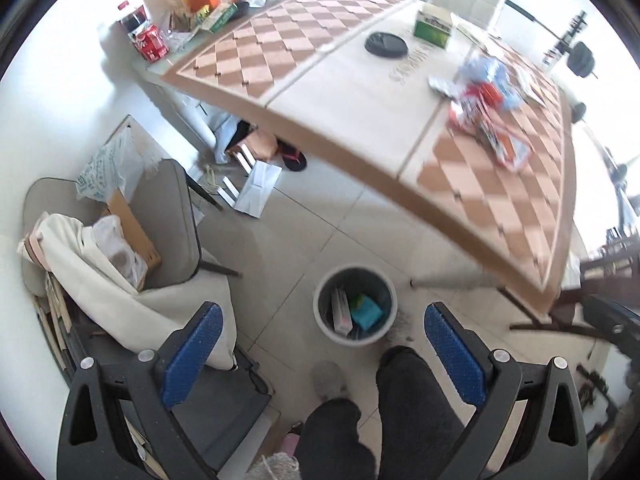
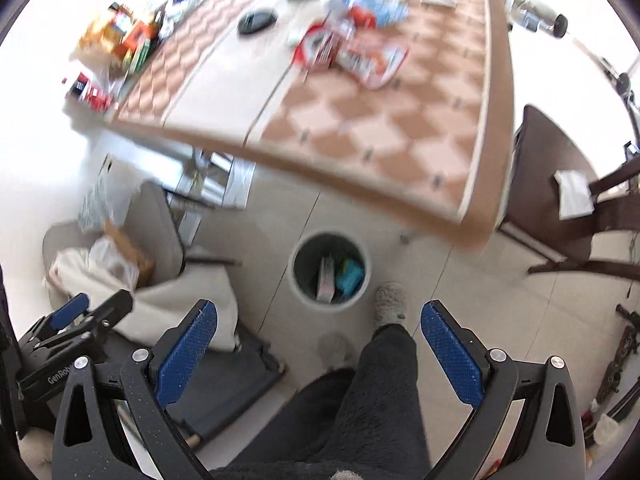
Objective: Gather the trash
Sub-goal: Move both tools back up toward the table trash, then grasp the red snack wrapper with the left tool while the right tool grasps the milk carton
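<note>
Left claw (image 1: 322,344): blue pads spread wide with nothing between them, tilted down over the floor; seen also at the lower left of the right view, beside the right claw.
Right claw (image 2: 318,346): pads wide apart and empty, angled down at the floor, level with the left one.
Legs (image 2: 360,400): person's dark trousers between the pads in both views, a grey slipper (image 2: 390,304) touching the floor just beside the bin.
Bin (image 1: 320,316): round, pale-rimmed, on the floor tiles under the near edge of the surface; inside, a pale box (image 1: 342,314) upright and a teal packet (image 1: 366,308) beside it.
Surface (image 1: 352,96): checkered brown and cream top, blurred in the right view.
Trash (image 1: 486,108): heap of red, white and blue wrappers on the surface, toward its right side, well apart from both claws.
Disc (image 1: 386,44): black, flat, on the cream strip near a green box (image 1: 434,26).
Chair (image 1: 168,216): grey, left of the bin, piled with cloth and cardboard.
</note>
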`<state>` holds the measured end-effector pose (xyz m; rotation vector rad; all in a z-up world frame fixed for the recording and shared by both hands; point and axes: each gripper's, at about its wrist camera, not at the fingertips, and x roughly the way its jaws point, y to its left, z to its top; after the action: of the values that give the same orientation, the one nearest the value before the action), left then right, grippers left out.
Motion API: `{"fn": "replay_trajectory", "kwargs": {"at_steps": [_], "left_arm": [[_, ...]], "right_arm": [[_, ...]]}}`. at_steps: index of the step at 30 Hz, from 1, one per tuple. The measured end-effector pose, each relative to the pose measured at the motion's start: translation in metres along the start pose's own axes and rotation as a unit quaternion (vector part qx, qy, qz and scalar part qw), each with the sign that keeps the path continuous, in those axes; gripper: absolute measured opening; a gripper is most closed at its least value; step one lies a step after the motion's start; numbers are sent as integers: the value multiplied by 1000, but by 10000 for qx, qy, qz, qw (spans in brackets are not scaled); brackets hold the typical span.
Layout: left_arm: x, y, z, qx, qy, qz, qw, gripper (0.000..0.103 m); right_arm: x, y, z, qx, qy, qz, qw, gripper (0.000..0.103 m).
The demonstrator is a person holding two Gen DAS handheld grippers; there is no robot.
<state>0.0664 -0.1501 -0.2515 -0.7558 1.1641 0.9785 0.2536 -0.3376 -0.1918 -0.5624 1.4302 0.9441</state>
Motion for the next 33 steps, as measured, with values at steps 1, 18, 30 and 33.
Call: {"fn": "replay_trajectory", "kwargs": {"at_steps": [1, 18, 30, 33], "left_arm": [[4, -7, 13, -121, 61, -83, 9999, 103], [200, -200, 206, -2499, 2368, -1320, 9295, 101], [186, -199, 211, -188, 1532, 401, 9872, 50], [186, -166, 201, -202, 1589, 514, 9857, 52]], "right_arm": [[-4, -6, 14, 56, -71, -57, 9999, 103], [89, -206, 286, 905, 380, -842, 9916, 103], [139, -204, 367, 310, 710, -151, 9969, 103], [155, -167, 385, -129, 734, 128, 9971, 103]]}}
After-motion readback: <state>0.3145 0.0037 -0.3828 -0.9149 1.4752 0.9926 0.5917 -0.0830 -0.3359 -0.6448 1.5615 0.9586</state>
